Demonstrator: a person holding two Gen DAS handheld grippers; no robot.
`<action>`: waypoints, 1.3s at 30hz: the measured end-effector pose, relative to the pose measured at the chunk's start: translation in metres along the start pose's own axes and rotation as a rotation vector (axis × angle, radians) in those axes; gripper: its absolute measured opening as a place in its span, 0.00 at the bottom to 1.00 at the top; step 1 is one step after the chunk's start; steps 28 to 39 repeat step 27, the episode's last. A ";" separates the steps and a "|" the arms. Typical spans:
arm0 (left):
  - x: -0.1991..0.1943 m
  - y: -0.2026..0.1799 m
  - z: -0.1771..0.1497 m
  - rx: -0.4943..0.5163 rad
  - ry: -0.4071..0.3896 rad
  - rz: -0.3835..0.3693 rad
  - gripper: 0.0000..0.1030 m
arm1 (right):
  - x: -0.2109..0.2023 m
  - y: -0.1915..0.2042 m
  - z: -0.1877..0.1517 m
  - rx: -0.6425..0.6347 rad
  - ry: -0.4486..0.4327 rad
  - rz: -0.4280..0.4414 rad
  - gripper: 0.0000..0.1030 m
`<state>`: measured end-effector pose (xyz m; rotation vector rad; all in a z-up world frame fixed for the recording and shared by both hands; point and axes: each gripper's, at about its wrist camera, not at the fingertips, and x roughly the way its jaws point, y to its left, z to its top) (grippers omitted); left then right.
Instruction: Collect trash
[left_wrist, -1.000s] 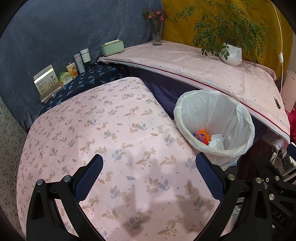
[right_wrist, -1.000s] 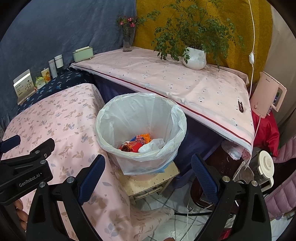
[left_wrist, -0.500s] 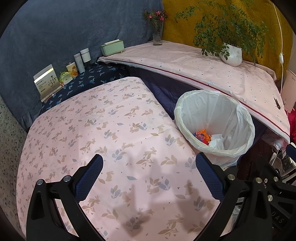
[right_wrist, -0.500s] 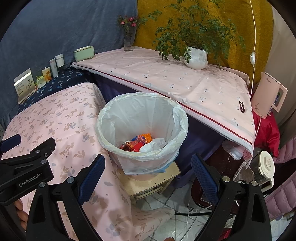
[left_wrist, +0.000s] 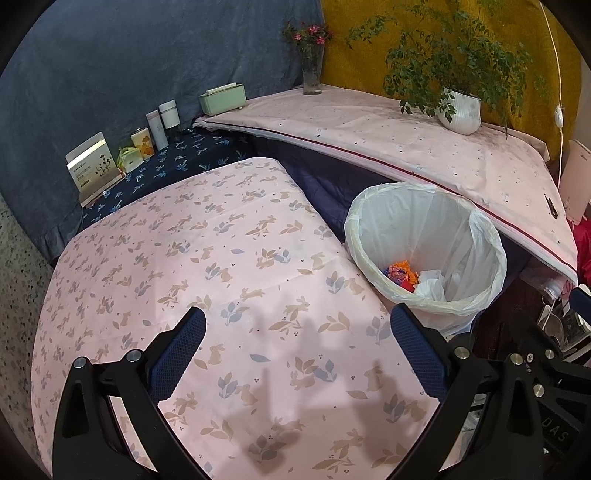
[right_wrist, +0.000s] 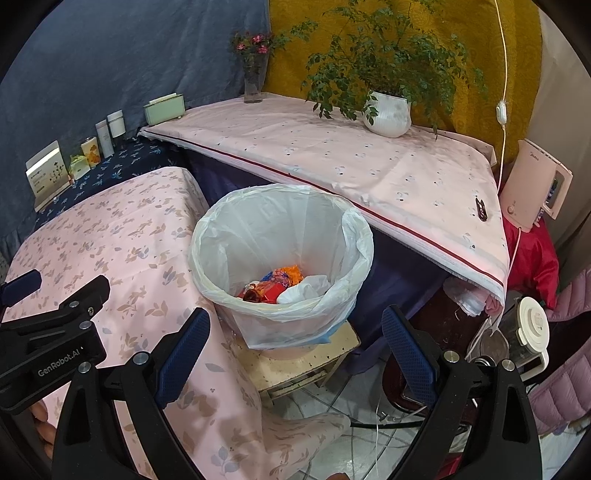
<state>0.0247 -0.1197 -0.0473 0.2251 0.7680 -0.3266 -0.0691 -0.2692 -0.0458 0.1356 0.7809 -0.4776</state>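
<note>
Both grippers hang wide open and empty. The left gripper (left_wrist: 293, 332) is over the pink desk (left_wrist: 221, 258), the right gripper (right_wrist: 295, 332) just in front of the bin (right_wrist: 236, 236). The trash (right_wrist: 275, 286) lies at the bottom of the bin's white bag.

Pale pink tablecloth (left_wrist: 229, 258): printed with tan rabbits and grey-blue leaves. Second pink cloth (right_wrist: 332, 155) on the raised surface: small dark specks, one dark red stripe along the edge. Round bin with translucent white liner (right_wrist: 280, 236): contents orange, red, blue and white. Navy cloth (left_wrist: 166, 170): blue leaf print. Ribbed white plant pot (right_wrist: 388, 114): green foliage. Backdrop: slate blue left, mustard yellow right. Gripper finger pads (left_wrist: 177, 354): dark blue, on black frames.
</note>
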 end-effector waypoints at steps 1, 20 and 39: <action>0.001 0.000 0.000 -0.003 0.007 0.000 0.93 | 0.000 0.000 0.000 0.000 0.000 0.000 0.87; 0.006 0.000 0.001 -0.002 0.033 -0.010 0.93 | 0.001 0.000 0.004 -0.001 -0.002 0.007 0.87; 0.004 0.000 0.003 -0.007 0.011 -0.006 0.93 | 0.001 0.000 0.005 0.000 0.000 0.008 0.87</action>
